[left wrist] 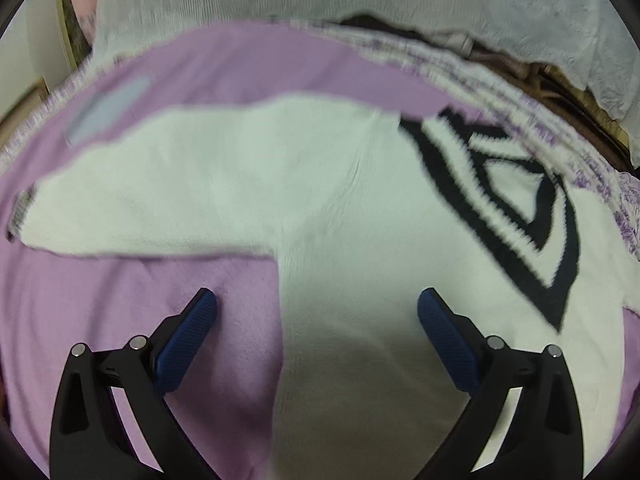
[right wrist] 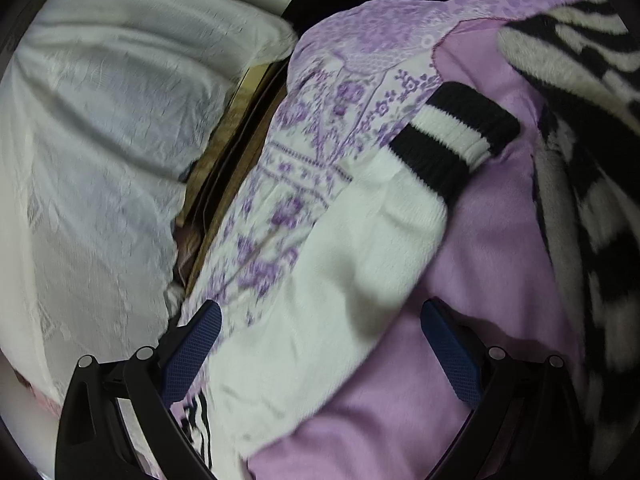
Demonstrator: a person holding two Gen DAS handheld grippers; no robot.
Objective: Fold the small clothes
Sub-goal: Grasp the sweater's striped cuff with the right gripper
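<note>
Left gripper (left wrist: 317, 300): jaws released, spread wide above the white sweater (left wrist: 248, 184), gripping nothing. The sweater lies flat on the lilac blanket (left wrist: 224, 64); 1 sleeve extends left, and the black-banded V-neck (left wrist: 516, 216) sits to the right.

Right gripper (right wrist: 320, 312): jaws released, straddling the other white sleeve (right wrist: 348, 256) without grasping it. Beyond, the sleeve ends in a black-and-white striped cuff (right wrist: 456, 128), resting on the blanket's floral border (right wrist: 320, 120). A white lace cloth (right wrist: 100, 128) lies further left.
</note>
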